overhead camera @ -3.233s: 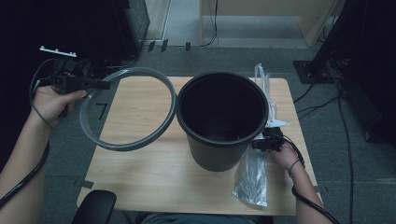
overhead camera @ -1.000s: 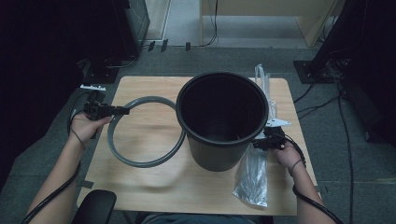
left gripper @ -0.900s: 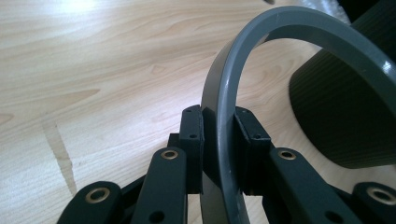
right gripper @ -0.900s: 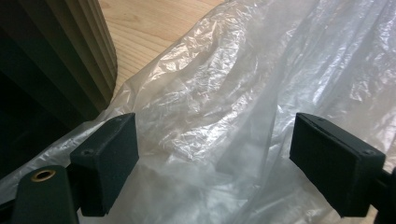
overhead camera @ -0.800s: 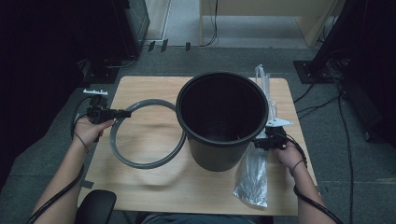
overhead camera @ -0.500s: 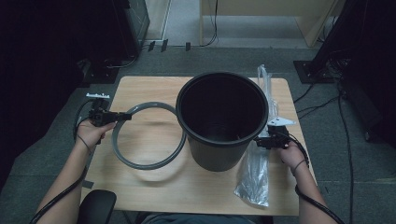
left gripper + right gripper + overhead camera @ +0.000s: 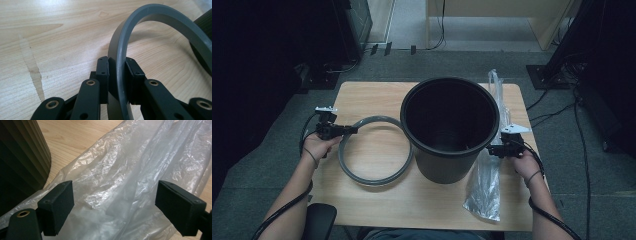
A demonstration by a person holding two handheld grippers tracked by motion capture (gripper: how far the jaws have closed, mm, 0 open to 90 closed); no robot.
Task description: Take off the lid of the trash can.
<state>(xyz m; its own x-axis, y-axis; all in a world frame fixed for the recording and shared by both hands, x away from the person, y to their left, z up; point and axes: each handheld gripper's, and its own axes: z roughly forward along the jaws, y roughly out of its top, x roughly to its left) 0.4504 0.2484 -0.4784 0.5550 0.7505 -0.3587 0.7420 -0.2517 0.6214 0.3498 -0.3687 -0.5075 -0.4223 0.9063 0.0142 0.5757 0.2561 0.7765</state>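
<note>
- Your left gripper (image 7: 351, 130) is clamped on the rim of a flat grey plastic ring (image 7: 374, 150) — in the left gripper view the two black pads (image 7: 103, 72) press the band (image 7: 120, 62) from either side, jaws narrowed to its thickness.
- The ring lies over the left half of the pale wooden table (image 7: 377, 95), its far edge just beside the tall black plastic bucket (image 7: 448, 127).
- The bucket stands upright at the table's middle, mouth open.
- Your right gripper (image 7: 492, 149) sits beside the bucket's right wall, jaws spread wide and gripping nothing — the right gripper view shows crinkled clear plastic bag (image 7: 120, 177) beneath them.
- That bag (image 7: 484, 185) stretches along the table's right side, past the bucket.
</note>
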